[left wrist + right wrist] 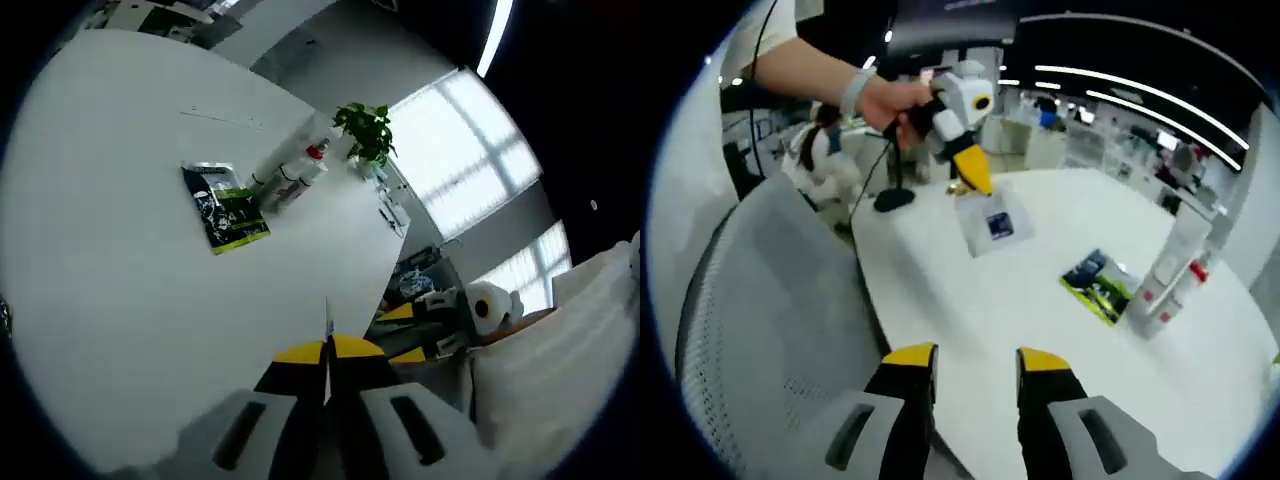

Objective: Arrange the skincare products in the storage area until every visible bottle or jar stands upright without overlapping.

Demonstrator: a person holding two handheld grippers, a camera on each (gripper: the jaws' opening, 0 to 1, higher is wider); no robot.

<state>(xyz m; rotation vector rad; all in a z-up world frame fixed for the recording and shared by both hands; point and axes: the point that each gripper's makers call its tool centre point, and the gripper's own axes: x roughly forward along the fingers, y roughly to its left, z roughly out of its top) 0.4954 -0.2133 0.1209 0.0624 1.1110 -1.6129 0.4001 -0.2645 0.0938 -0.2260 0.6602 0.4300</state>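
Note:
Several white skincare bottles point(290, 182), one with a red cap point(317, 152), are huddled together far out on the white table point(120, 270). Beside them lies a flat dark-and-green sachet point(225, 205). My left gripper point(327, 352) is shut on a thin clear packet point(328, 318), seen edge-on. In the right gripper view a hand holds that left gripper point(970, 172) above the table with the clear packet point(994, 226) hanging from its tip. The green sachet point(1098, 285) and bottles point(1165, 285) are to the right. My right gripper point(976, 358) is open over the table's near edge, holding nothing.
A potted plant point(365, 130) stands just behind the bottles. A grey mesh chair point(750, 330) is at the table's left side. A black stand with a cable point(894, 198) sits at the table's far corner. A paper roll point(490, 305) lies beyond the table edge.

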